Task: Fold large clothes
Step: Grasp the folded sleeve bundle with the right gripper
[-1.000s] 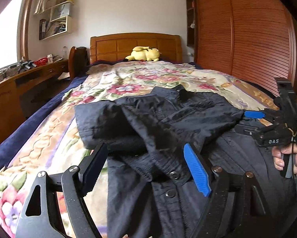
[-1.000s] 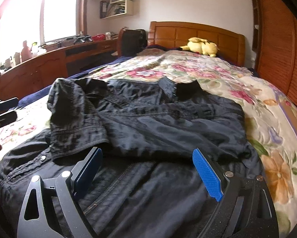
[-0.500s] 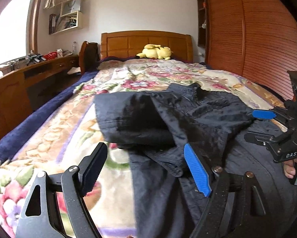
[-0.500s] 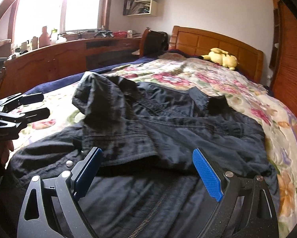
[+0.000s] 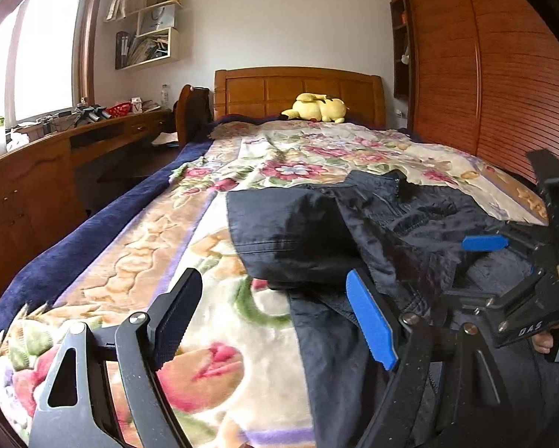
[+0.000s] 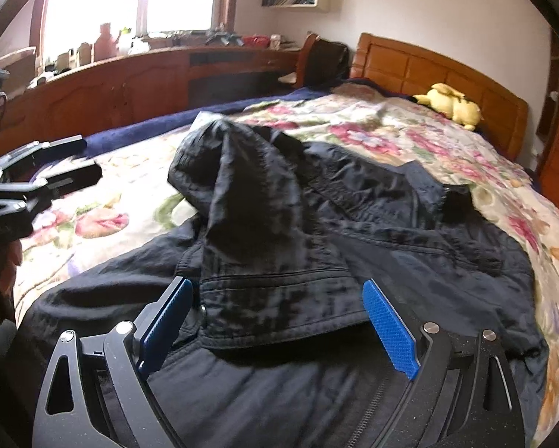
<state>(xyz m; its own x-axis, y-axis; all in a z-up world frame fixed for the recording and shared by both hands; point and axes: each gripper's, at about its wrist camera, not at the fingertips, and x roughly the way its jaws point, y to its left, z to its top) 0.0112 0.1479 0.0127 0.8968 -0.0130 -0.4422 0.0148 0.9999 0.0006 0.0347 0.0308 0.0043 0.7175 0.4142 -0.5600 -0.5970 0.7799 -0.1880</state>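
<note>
A dark navy jacket (image 6: 372, 231) lies on the floral bedspread (image 6: 410, 127), with a sleeve folded across its front. It also shows in the left wrist view (image 5: 317, 239), right of centre. My left gripper (image 5: 275, 310) is open and empty, hovering over the bedspread (image 5: 219, 231) at the jacket's left edge. It shows at the left in the right wrist view (image 6: 52, 183). My right gripper (image 6: 279, 321) is open and empty, just above the folded sleeve's hem. It also shows at the right in the left wrist view (image 5: 477, 265).
A yellow plush toy (image 5: 317, 108) lies by the wooden headboard (image 5: 298, 89). A long wooden desk (image 6: 130, 82) with clutter runs under the window on the left. A wooden slatted wardrobe (image 5: 484, 74) stands on the right. A chair (image 6: 324, 59) stands near the bed's head.
Both grippers have swung left: the left one moved off the jacket to over the bedspread, and the right one now faces the folded sleeve. Both stayed open.
</note>
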